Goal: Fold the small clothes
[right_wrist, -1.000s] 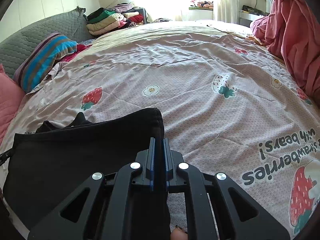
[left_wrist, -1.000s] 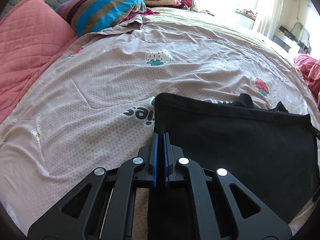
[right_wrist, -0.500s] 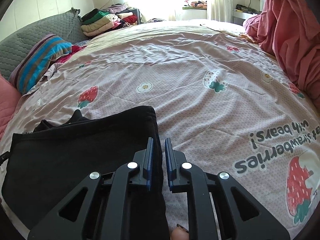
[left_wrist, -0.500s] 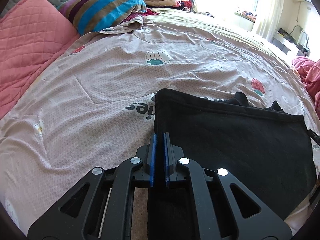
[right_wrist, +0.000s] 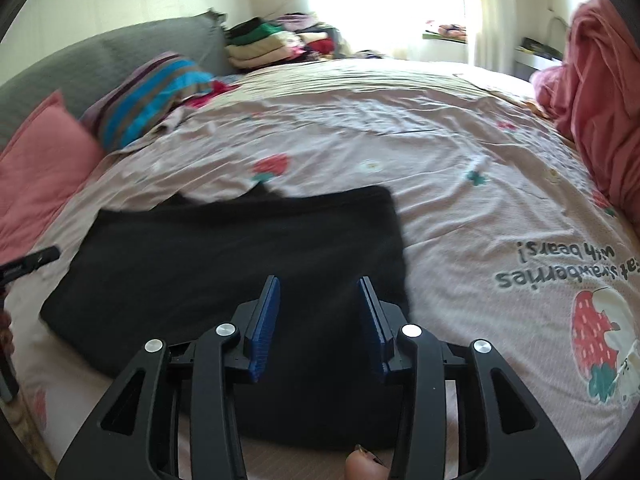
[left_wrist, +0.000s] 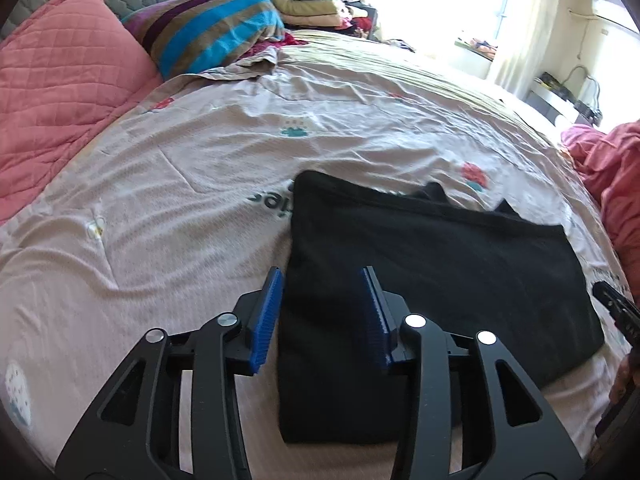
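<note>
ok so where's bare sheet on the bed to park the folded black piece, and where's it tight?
Free: wide sheet left of the black garment, up to the pink pillow; also right of it around the strawberry print, and beyond it mid-bed. Crowded: striped pillow and clothes stack at the head, pink blanket along the right edge.

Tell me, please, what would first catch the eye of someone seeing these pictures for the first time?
Probably the black garment, folded flat on the strawberry-print bedspread right in front of both grippers. The left gripper and right gripper have just been opening, blue pads apart over its near corners, nothing clamped. Then the striped pillow at the head of the bed.
</note>
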Motion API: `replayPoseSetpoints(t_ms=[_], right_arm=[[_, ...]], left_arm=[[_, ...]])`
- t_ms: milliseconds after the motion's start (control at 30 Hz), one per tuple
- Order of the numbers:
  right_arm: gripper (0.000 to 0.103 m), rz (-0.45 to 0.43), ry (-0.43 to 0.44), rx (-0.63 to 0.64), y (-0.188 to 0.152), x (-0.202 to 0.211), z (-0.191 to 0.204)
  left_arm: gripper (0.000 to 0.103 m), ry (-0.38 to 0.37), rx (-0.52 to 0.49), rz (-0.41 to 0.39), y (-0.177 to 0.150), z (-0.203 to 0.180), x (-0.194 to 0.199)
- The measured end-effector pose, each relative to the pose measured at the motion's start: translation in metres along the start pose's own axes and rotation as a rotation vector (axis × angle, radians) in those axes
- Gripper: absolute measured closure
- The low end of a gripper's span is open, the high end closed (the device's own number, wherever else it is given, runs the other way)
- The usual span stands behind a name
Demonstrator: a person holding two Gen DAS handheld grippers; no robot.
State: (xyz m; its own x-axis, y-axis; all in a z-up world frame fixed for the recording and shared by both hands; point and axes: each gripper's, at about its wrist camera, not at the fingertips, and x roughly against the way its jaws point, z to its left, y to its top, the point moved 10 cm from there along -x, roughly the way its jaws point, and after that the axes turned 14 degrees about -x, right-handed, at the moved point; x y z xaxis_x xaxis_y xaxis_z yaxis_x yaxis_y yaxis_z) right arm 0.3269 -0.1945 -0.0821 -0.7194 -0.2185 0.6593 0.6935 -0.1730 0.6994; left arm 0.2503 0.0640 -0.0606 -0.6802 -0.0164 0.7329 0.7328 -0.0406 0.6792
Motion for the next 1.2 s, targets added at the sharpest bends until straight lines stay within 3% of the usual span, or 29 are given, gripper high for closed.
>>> replayPoseSetpoints(t_ms=[67,267,433,533,833,1200], right_arm=[[0.054,0.014,0.013,0.027,-0.009,0.003,0.009],[0.054,0.078,0.004,0.094,-0.038,0.0,0.025],[0.048,0.143,-0.054,0.074,-0.061,-0.007,0.01],[0.048,0.162,-0.063,0.055,-0.07,-0.007,0.001],[0.048,0.147,-0.057,0.037,-0.076,0.003,-0.004],[0.031,0.09,-0.053,0.019,-0.068,0.025,-0.006]], left_arm=[[0.062,-0.021,-0.015,0.007,-0.006,-0.01,0.003],[0.053,-0.103,-0.036,0.065,-0.031,-0.038,0.002],[0.051,-0.083,-0.066,0.121,-0.054,-0.044,-0.008],[0.051,-0.076,-0.079,0.111,-0.061,-0.045,-0.005],[0.051,-0.072,-0.069,0.098,-0.067,-0.045,0.004],[0.042,-0.079,-0.04,0.102,-0.073,-0.037,0.016]])
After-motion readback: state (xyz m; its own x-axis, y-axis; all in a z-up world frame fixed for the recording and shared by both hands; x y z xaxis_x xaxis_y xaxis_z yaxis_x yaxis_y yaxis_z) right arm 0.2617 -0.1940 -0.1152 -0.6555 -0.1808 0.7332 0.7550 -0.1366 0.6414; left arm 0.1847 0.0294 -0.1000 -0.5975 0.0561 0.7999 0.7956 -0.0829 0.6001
